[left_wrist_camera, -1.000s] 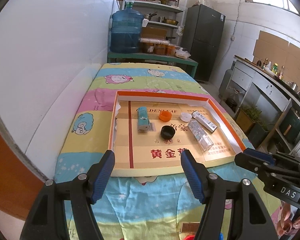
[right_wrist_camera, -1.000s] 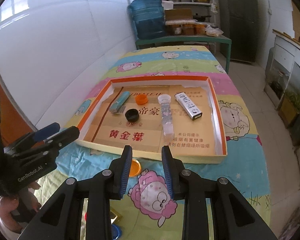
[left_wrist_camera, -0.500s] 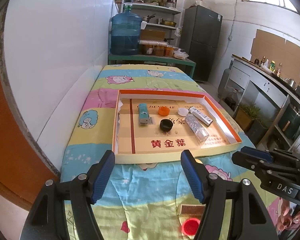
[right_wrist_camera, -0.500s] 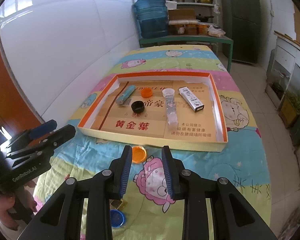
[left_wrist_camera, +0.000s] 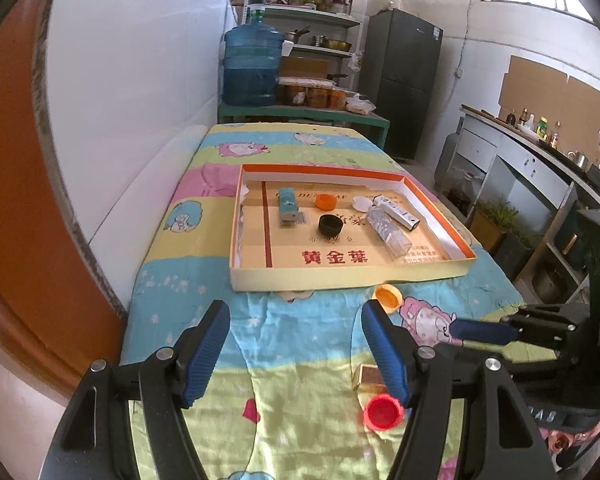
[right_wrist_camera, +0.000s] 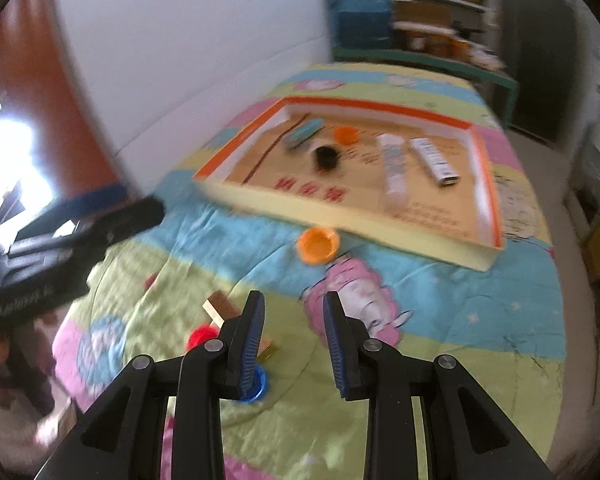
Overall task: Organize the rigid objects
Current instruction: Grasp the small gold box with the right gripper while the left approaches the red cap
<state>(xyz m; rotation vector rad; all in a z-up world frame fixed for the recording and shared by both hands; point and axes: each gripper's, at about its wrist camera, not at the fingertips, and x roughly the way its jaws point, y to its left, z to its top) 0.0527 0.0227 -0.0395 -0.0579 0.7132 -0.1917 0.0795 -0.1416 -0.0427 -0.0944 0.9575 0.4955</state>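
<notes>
An orange-rimmed shallow box (left_wrist_camera: 340, 276) (right_wrist_camera: 340, 220) lies on the cartoon-print cloth. It holds a teal lighter (left_wrist_camera: 287, 206), an orange cap (left_wrist_camera: 326, 201), a black cap (left_wrist_camera: 331, 224), a clear tube (left_wrist_camera: 386, 230) and a white packet (left_wrist_camera: 398, 212). On the cloth in front of the box lie an orange cap (left_wrist_camera: 388, 295) (right_wrist_camera: 317, 243), a small tan box (left_wrist_camera: 370, 376) (right_wrist_camera: 228, 308), a red cap (left_wrist_camera: 382, 413) (right_wrist_camera: 200, 336) and a blue cap (right_wrist_camera: 256, 388). My left gripper (left_wrist_camera: 296, 344) is open and empty. My right gripper (right_wrist_camera: 294, 336) is open and empty, above the cloth near the blue cap.
A white wall (left_wrist_camera: 120, 120) runs along the table's left side. A blue water jug (left_wrist_camera: 252, 68) and shelves stand beyond the far end. A counter (left_wrist_camera: 540, 152) is at the right. The right wrist view is motion-blurred.
Both grippers have pulled back from the box toward the table's near end. The loose caps and tan box on the cloth have come into view. Both stay open.
</notes>
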